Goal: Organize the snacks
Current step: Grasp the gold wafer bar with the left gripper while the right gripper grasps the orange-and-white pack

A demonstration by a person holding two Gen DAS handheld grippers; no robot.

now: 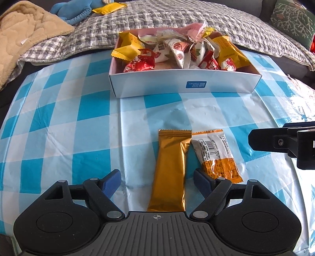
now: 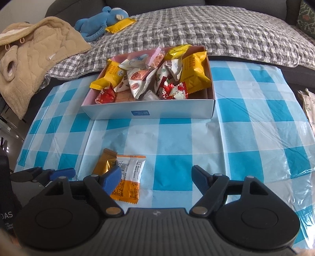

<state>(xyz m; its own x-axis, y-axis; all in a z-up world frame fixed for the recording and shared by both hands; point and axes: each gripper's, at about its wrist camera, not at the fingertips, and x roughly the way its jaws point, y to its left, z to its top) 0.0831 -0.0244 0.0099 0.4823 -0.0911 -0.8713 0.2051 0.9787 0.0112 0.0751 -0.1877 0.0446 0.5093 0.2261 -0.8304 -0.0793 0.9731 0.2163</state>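
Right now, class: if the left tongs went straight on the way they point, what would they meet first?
Probably the gold packet, which lies lengthwise between the open left tongs. The orange-and-white packet lies just beside it. Depth is uncertain.

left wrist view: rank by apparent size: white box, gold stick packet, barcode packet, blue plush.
Largest to smallest, as they look in the left wrist view:
1. white box
2. gold stick packet
3. barcode packet
4. blue plush

The plush is far off and cut by the frame edge, so its true size is unsure.
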